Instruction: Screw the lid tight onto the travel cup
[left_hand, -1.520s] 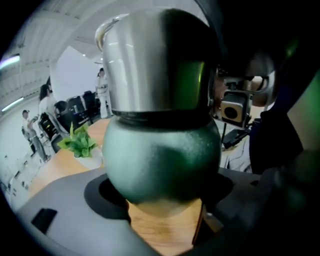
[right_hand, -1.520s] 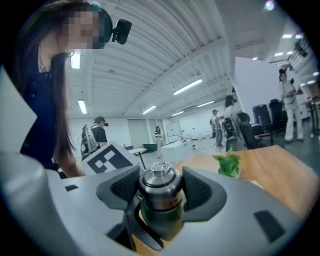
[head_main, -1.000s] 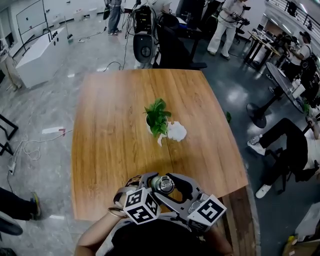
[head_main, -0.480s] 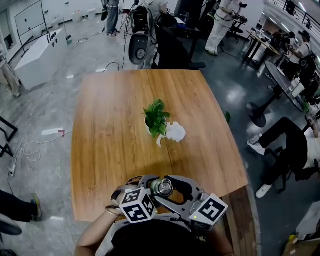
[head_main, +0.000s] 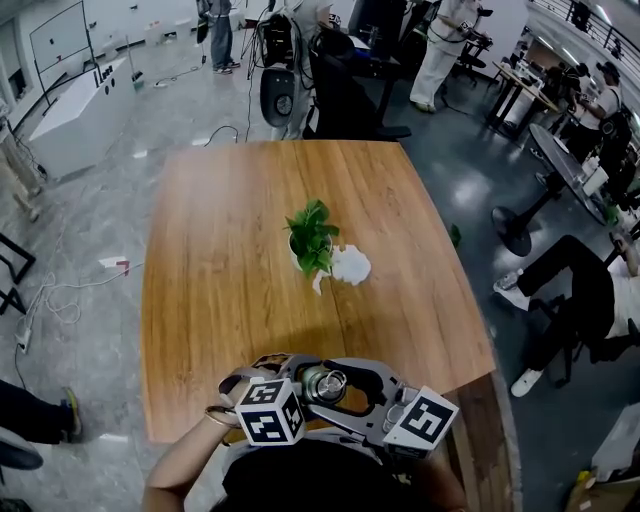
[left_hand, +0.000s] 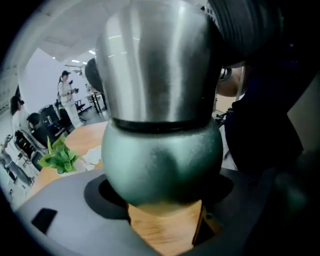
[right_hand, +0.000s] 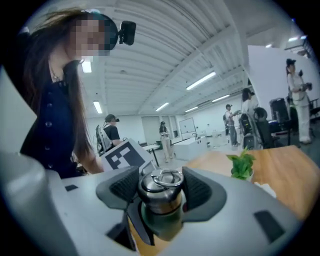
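Note:
The travel cup (head_main: 322, 384) is held over the near edge of the wooden table (head_main: 220, 260), between both grippers, close to the person's body. It has a dark green body (left_hand: 162, 155) and a steel upper part (left_hand: 155, 65). My left gripper (left_hand: 162, 200) is shut on the green body. My right gripper (right_hand: 161, 192) has its ribbed pads (right_hand: 200, 189) pressed on either side of the steel lid (right_hand: 160, 184), which carries a ring on top. In the head view the left gripper (head_main: 303, 382) comes in from the left and the right gripper (head_main: 338, 384) from the right.
A small potted plant (head_main: 312, 235) and a white crumpled thing (head_main: 352, 264) sit at the table's middle. Bare wood lies between them and the cup. People, chairs and desks stand on the grey floor beyond the table.
Both grippers and the cup have drifted a little toward the table's near edge and the person. The left marker cube has shifted left and the right one slightly right.

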